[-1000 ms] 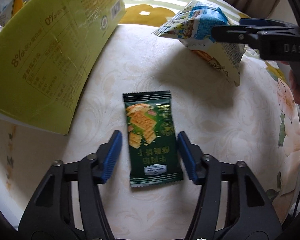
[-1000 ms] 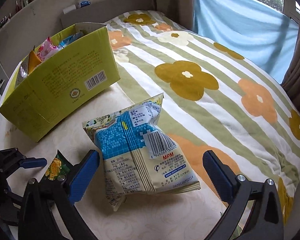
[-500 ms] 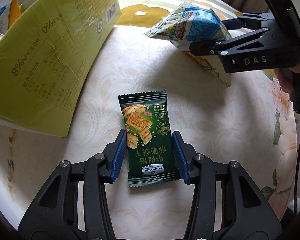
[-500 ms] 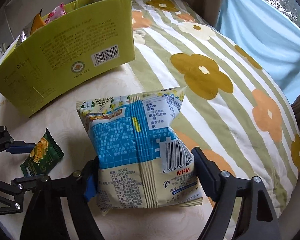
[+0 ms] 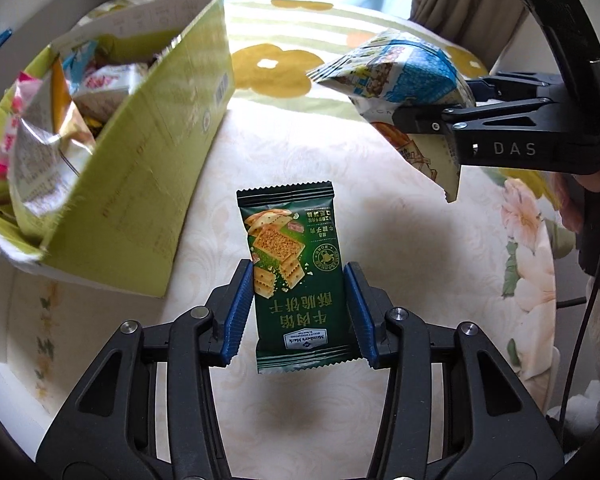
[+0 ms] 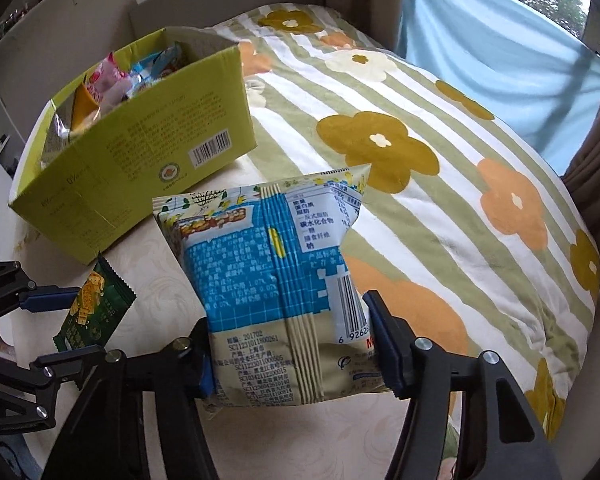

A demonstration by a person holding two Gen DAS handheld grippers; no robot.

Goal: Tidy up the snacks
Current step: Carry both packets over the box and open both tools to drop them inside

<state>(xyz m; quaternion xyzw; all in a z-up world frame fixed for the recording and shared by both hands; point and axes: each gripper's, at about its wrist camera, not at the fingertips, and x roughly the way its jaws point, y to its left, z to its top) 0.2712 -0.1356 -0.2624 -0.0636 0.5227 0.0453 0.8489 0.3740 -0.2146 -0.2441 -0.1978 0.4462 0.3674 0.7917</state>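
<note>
Cream desk abuts flowered bed. 1 yellow-green box ahead-left; 2 tools: left tool clamps green packet, right tool, jaws just closing, clamps blue bag.

**Soft daylight, fisheye warp**

Daylight comes from the window at the far side, bright and slightly washed out. Soft shadows fall on the table under the 2 packets. Both views bend strongly toward dark round edges; the box looks slightly blurred.
</note>
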